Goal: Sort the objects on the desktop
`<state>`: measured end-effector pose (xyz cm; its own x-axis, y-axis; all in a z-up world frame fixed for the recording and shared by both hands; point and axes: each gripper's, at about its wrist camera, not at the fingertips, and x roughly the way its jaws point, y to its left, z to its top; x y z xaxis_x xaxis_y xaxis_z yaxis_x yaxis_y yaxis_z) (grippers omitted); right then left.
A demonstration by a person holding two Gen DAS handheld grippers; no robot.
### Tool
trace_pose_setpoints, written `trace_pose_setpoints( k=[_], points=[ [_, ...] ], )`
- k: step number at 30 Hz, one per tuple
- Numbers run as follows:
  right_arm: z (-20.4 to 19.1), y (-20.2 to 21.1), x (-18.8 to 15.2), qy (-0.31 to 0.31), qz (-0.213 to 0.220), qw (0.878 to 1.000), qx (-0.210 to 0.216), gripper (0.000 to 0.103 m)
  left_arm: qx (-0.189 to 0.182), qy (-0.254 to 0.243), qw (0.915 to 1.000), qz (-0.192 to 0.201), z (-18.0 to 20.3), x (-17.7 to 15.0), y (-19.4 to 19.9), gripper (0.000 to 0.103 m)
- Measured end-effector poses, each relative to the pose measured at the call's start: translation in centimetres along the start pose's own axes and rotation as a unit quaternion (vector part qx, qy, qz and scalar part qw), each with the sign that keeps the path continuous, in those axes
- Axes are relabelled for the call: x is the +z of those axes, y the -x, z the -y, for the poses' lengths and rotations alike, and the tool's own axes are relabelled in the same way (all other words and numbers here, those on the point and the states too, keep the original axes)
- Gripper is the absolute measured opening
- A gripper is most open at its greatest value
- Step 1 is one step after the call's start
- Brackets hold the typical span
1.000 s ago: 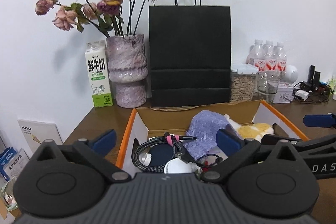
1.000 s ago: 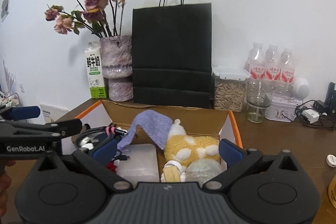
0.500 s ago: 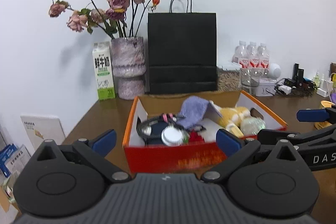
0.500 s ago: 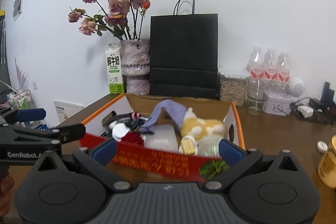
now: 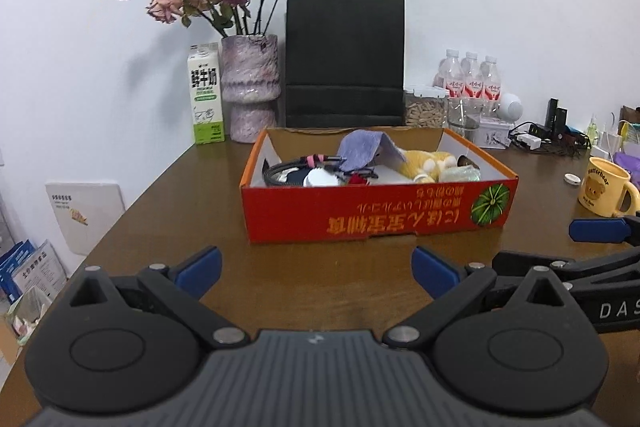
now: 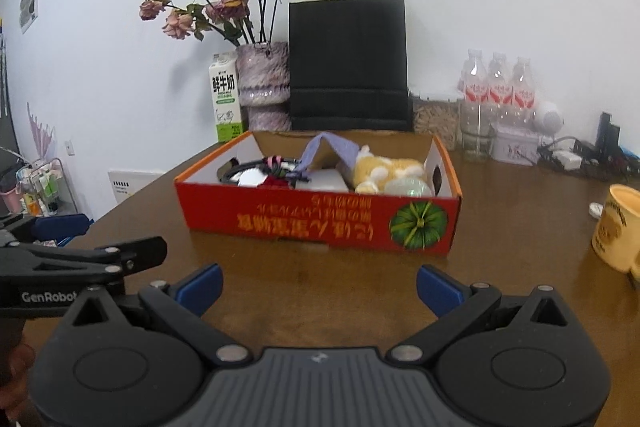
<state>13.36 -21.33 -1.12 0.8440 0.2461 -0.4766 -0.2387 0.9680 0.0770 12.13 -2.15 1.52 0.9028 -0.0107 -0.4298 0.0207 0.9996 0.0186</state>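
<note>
A red cardboard box (image 5: 376,217) (image 6: 320,219) stands on the brown table. In it lie a purple cloth (image 5: 360,149) (image 6: 320,151), a yellow plush toy (image 5: 424,163) (image 6: 384,167), a black cable coil (image 5: 288,167), a white round lid (image 5: 320,179) and other small items. My left gripper (image 5: 316,269) is open and empty, held back from the box's front wall. My right gripper (image 6: 318,287) is open and empty, also in front of the box. Each gripper shows at the side of the other's view.
A yellow mug (image 5: 606,191) (image 6: 618,231) stands right of the box, with a small white cap (image 5: 572,179) near it. Behind the box are a black paper bag (image 5: 344,63), a vase of dried roses (image 5: 249,91), a milk carton (image 5: 205,99), water bottles (image 5: 472,75) and cables (image 5: 552,139).
Both grippers have pulled back and away from over the box. Its red front wall and the table before it have come into view. Both stay open.
</note>
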Motion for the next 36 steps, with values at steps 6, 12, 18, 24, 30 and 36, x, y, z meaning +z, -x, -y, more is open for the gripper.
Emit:
trace_pose_setpoints(
  k=[6, 12, 18, 24, 30, 36],
  points=[
    [-0.5, 0.9, -1.3, -0.006, -0.008, 1.000, 0.000, 0.103, 0.010, 0.007, 0.9999, -0.006, 0.0, -1.3, 1.3, 0.103],
    [-0.6, 1.3, -1.7, -0.009, -0.011, 1.000, 0.000, 0.103, 0.015, 0.008, 0.9998, -0.011, 0.1, -1.6, 1.9, 0.103],
    [-0.6, 1.6, -1.8, -0.008, -0.010, 1.000, 0.000, 0.103, 0.016, 0.006, 0.9998, -0.010, 0.3, -1.6, 2.2, 0.103],
    [-0.7, 1.8, -1.8, -0.010, -0.011, 1.000, 0.001, 0.103, 0.016, 0.007, 0.9998, -0.010, 0.3, -1.7, 2.3, 0.103],
    [-0.6, 1.8, -1.8, -0.010, -0.012, 1.000, 0.001, 0.103, 0.016, 0.006, 0.9998, -0.010, 0.2, -1.7, 2.4, 0.103],
    [-0.6, 2.0, -1.8, -0.010, -0.011, 1.000, 0.000, 0.103, 0.016, 0.006, 0.9998, -0.010, 0.2, -1.6, 2.4, 0.103]
  ],
)
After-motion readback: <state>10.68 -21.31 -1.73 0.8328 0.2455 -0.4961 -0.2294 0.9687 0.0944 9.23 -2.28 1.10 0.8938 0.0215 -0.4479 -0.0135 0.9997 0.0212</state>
